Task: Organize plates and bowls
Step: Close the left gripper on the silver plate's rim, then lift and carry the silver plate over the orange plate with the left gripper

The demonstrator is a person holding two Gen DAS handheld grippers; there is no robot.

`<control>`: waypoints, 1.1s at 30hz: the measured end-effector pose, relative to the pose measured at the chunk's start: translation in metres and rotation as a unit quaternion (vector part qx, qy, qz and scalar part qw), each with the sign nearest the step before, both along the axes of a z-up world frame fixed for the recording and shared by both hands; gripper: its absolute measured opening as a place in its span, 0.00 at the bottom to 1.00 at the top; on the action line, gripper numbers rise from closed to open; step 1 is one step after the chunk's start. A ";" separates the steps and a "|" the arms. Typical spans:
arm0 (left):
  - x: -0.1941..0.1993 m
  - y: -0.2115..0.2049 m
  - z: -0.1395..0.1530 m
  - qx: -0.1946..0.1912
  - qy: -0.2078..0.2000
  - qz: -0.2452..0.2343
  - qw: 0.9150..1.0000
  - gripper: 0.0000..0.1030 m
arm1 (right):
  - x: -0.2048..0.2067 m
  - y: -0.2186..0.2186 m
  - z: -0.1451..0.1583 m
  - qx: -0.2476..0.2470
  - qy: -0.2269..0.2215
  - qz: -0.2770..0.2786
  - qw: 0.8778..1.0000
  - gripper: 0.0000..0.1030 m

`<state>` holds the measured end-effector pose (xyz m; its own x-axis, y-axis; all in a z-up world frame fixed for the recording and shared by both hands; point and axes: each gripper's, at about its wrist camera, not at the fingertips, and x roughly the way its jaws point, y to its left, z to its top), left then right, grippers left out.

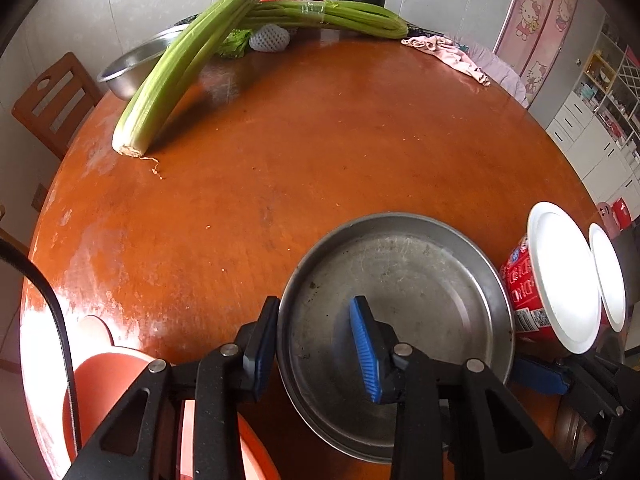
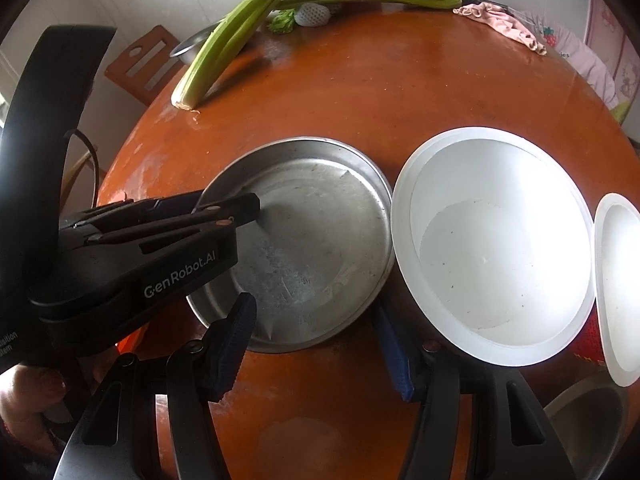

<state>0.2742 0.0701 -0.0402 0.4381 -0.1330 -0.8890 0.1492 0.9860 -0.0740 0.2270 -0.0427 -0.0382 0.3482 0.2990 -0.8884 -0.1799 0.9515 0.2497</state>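
**Jaw state and clearances at the plate**

The left gripper is released. Its jaws are set astride the near-left rim of the plate, one finger outside the rim and one inside over the floor. Bare metal is seen between the inner pad and the rim, so no clamping is shown. The right gripper is also released. Nothing is pressed between its pads; only the plate's near edge and bare table lie between them. Its right finger is placed just beside the lower left of the bowl.

The plate is located at the near edge of the table, flat and empty. The bowl, white inside and red outside, is found just beside the plate's right rim; whether the two touch cannot be told. A second bowl of the same kind is seen just to its right, at the table's edge. A steel vessel is partly seen below it, cut off by the frame.

Open room is provided by the whole middle of the table. The far edge is occupied by celery, a steel basin and a pink cloth. A chair is stood beyond the far-left edge.
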 end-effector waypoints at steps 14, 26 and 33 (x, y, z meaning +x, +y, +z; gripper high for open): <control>-0.028 0.011 0.029 -0.008 -0.034 0.014 0.999 0.35 | -0.011 0.001 0.015 0.029 -0.013 0.010 0.999 0.60; -0.055 0.018 0.050 -0.005 -0.060 0.027 0.998 0.35 | -0.029 0.008 0.030 0.034 -0.030 0.033 0.998 0.60; -0.074 0.023 0.055 -0.006 -0.067 0.040 0.997 0.35 | -0.044 0.009 0.038 0.037 -0.041 0.043 0.998 0.60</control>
